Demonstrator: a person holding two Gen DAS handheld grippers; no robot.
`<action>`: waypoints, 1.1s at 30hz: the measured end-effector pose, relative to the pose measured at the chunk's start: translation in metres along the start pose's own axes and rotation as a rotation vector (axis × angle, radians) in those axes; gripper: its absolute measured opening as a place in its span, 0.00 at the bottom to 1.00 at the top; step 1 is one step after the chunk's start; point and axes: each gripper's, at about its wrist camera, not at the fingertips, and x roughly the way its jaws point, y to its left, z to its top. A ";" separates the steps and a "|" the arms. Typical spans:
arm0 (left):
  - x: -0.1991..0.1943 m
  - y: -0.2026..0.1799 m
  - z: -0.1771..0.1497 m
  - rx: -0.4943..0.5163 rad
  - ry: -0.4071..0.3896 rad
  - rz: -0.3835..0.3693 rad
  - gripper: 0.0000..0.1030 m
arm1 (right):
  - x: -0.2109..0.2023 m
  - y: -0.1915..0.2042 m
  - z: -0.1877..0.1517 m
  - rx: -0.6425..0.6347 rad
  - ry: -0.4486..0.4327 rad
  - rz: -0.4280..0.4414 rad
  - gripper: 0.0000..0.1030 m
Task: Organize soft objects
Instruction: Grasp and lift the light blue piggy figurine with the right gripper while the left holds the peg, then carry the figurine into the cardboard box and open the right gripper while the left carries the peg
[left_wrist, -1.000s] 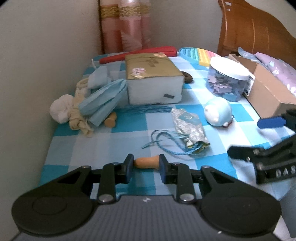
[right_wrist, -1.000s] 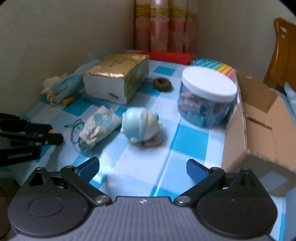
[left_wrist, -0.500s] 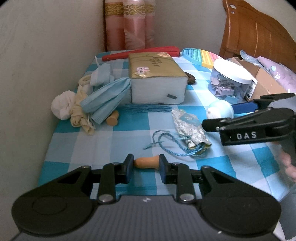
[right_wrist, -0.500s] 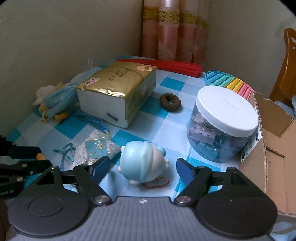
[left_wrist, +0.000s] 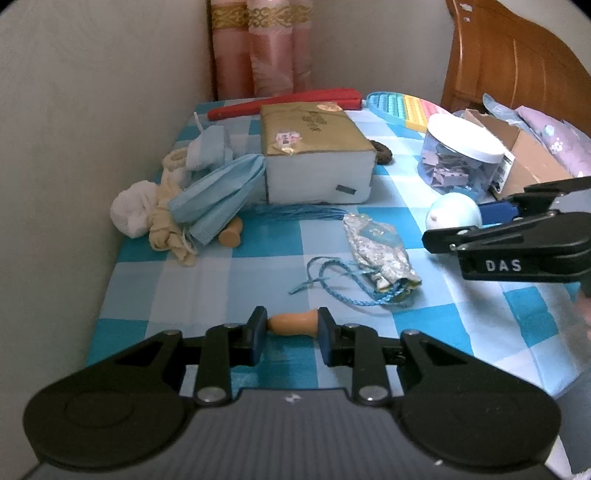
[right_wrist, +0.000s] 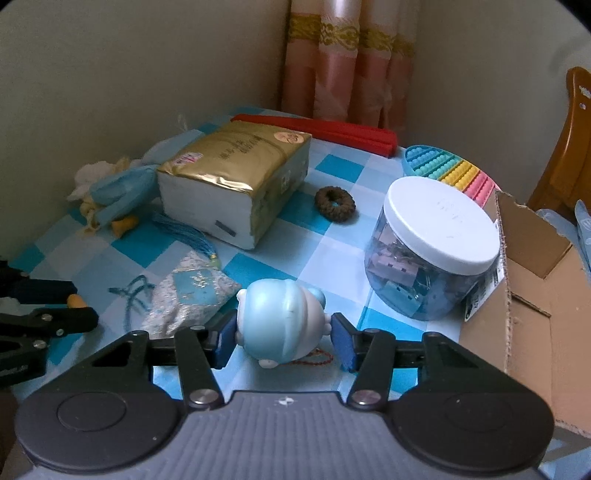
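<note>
Right tongs (right_wrist: 283, 341) have closed in, straddling the blue toy (right_wrist: 281, 326); left tongs (left_wrist: 291, 334) pinch a crosswise earplug (left_wrist: 292, 324).

Both low views share the checkered table (left_wrist: 229, 273).

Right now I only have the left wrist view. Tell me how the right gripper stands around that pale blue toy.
Observer: The right gripper is open, with one pad on each side of the blue toy. A gap shows at the right pad.
Operator: Report what's under the toy.
Observer: A red beaded cord pokes out beneath it, toward the right pad.
Operator: Check the hair tie behind the tissue pack.
Observer: The brown hair tie is a full ring lying flat, apart from the tissue pack.
</note>
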 end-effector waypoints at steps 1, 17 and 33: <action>-0.002 0.000 0.000 0.004 -0.002 0.000 0.27 | -0.004 0.001 -0.001 -0.005 -0.002 0.002 0.57; -0.043 -0.023 0.006 0.071 -0.024 0.006 0.27 | -0.081 -0.019 -0.026 -0.061 -0.044 0.051 0.56; -0.055 -0.066 0.022 0.133 -0.049 -0.038 0.27 | -0.116 -0.132 -0.008 0.063 -0.147 -0.174 0.56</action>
